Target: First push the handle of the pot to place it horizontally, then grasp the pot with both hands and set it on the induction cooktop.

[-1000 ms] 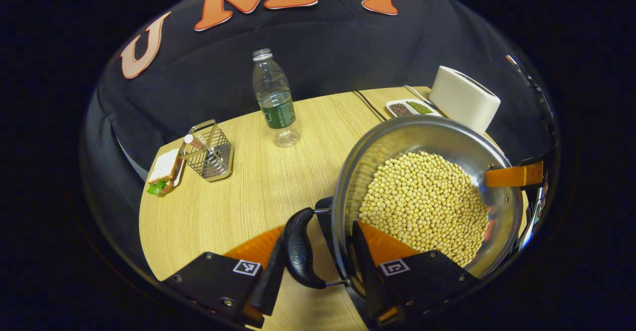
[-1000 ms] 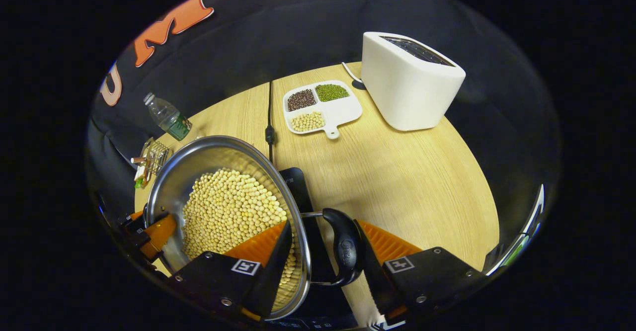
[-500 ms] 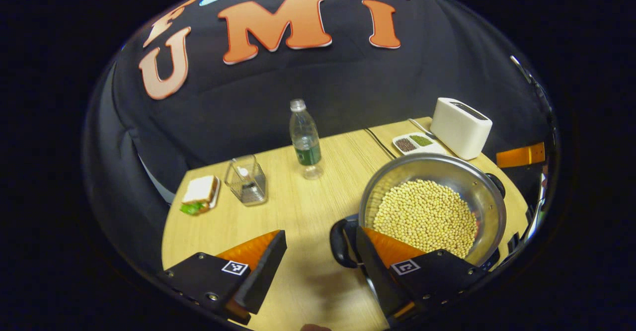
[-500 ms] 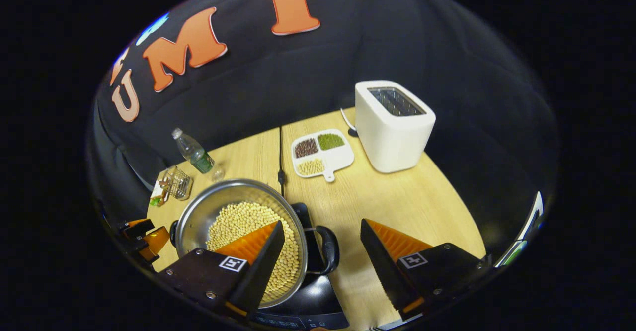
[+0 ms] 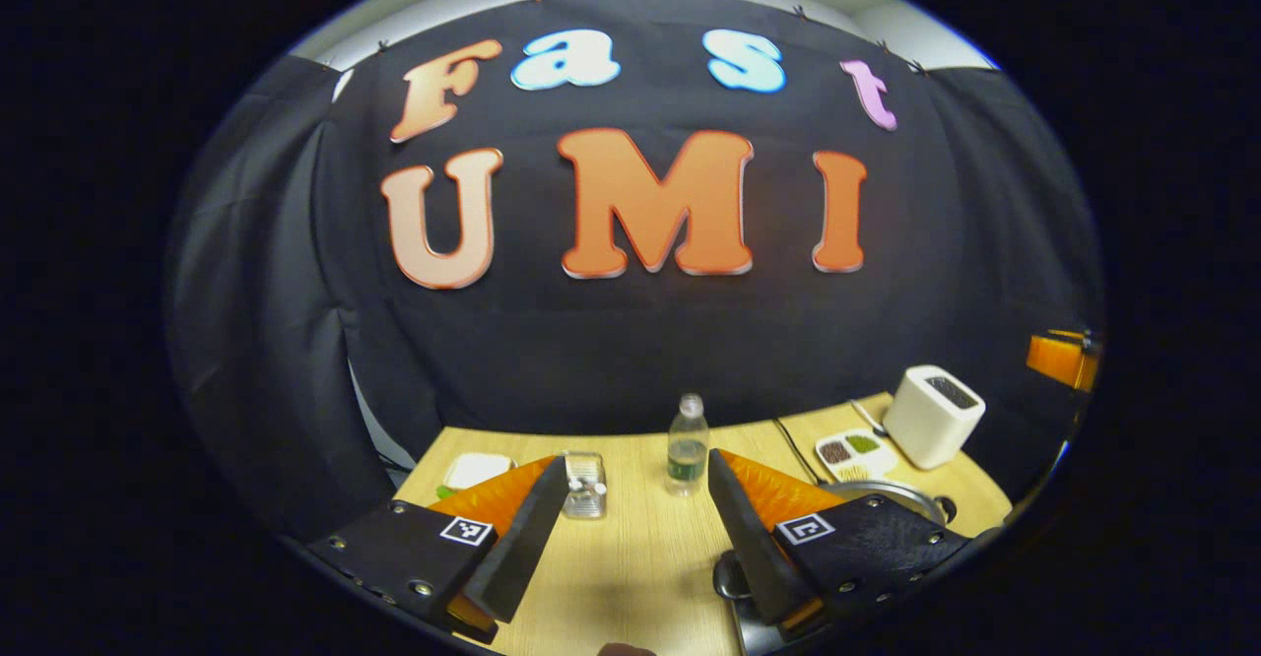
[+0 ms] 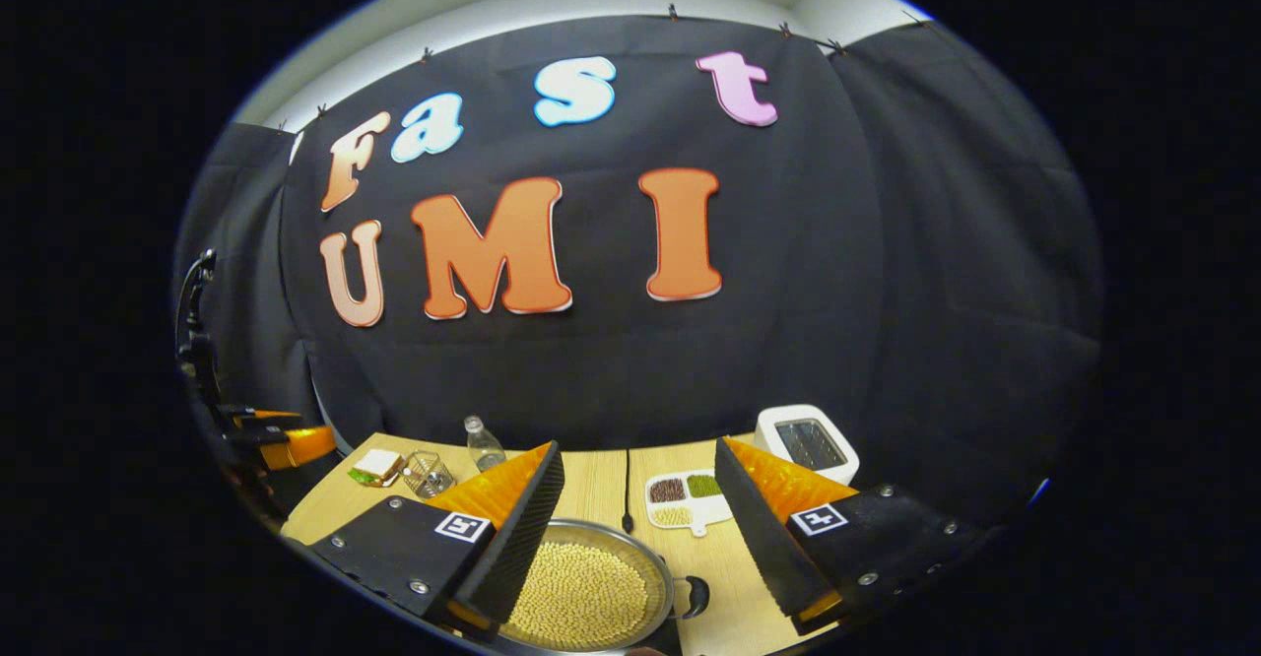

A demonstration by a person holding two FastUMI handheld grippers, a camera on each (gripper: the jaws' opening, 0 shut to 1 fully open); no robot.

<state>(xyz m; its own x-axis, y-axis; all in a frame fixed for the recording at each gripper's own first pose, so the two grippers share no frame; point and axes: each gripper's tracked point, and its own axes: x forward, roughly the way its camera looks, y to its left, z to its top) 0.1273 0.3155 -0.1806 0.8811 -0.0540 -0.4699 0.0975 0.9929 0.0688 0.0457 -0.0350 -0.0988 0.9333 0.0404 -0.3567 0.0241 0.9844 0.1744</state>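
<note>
Both grippers are up high above the bench (image 6: 591, 484), well apart from the pot (image 6: 591, 592). The left gripper (image 5: 630, 518) has its fingers wide with nothing between them, and so does the right gripper (image 6: 635, 528). The pot, full of pale beans (image 6: 576, 602), sits low in the right gripper view, partly hidden behind one finger. The cooktop under it is mostly cut off and hard to see. In the left gripper view only the pot's rim peeks out.
</note>
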